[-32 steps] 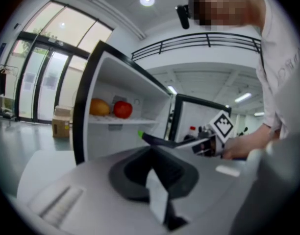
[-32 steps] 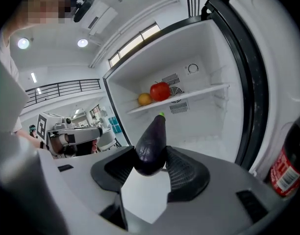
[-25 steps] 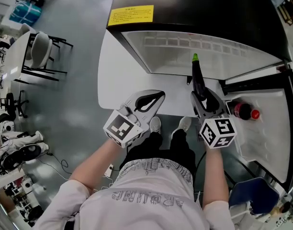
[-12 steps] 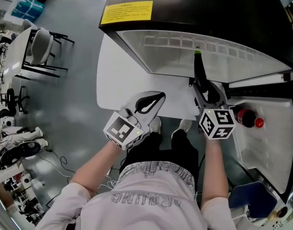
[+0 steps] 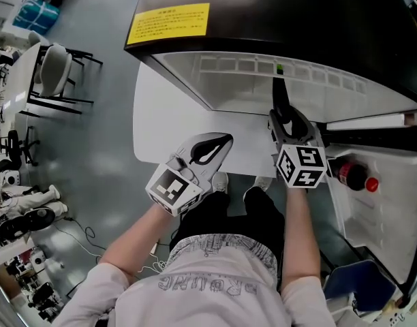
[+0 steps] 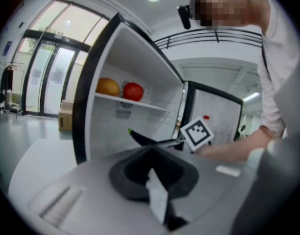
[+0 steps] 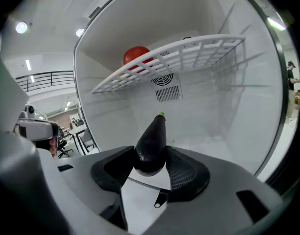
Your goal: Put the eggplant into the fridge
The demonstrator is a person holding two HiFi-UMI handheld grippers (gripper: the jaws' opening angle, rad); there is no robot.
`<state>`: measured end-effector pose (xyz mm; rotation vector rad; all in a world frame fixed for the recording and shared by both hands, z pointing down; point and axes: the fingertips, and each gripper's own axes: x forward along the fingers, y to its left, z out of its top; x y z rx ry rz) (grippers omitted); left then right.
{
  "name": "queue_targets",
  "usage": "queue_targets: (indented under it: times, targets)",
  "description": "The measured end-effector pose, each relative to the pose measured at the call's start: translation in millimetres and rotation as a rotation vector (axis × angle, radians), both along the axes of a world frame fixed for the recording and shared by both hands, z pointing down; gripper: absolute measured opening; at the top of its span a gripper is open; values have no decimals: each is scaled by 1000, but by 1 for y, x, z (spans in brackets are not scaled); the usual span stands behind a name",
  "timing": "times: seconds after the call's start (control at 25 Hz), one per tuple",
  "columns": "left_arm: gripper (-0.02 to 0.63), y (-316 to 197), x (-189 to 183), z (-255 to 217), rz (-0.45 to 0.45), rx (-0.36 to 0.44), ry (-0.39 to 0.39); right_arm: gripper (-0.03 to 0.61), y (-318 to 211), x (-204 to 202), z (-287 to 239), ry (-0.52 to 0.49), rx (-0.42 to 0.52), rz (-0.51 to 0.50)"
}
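A dark purple eggplant with a green stem tip is clamped between the pads of my right gripper, stem pointing away from me. In the head view the eggplant reaches past the front edge of the open fridge, above its white floor, with the right gripper just behind it. The left gripper view also catches the eggplant from the side. My left gripper hovers to the left outside the fridge, jaws together and holding nothing.
A white wire shelf spans the fridge above the eggplant and carries a red fruit and an orange fruit. The open door at the right holds a red-capped bottle. A table and chair stand far left.
My right gripper has carried the eggplant forward and lower, its stem now further over the fridge floor. The left gripper has sunk slightly and stays shut.
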<state>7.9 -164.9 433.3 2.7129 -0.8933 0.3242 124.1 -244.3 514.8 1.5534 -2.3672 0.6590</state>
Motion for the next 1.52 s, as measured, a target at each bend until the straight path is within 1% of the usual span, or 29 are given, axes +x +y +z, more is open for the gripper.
queue_targets:
  times: [0.12,0.48,0.92,1.24,1.52]
  targets:
    - [6,-3,-1,7,-3,-7,9,199,-10,-1,7,0,5,11]
    - [6,-9,-2,23,12,-17,15,199,-35,-1,23,50,23,24]
    - [6,-13,1,37,33,-3,28,199,-51,-3,34,100,53,53]
    - [6,-13,-2,51,38,-5,41,199,-58,1,52,235,49,61]
    - [6,-15,-5,59,40,-7,47,199,-63,0,65,310,29,57]
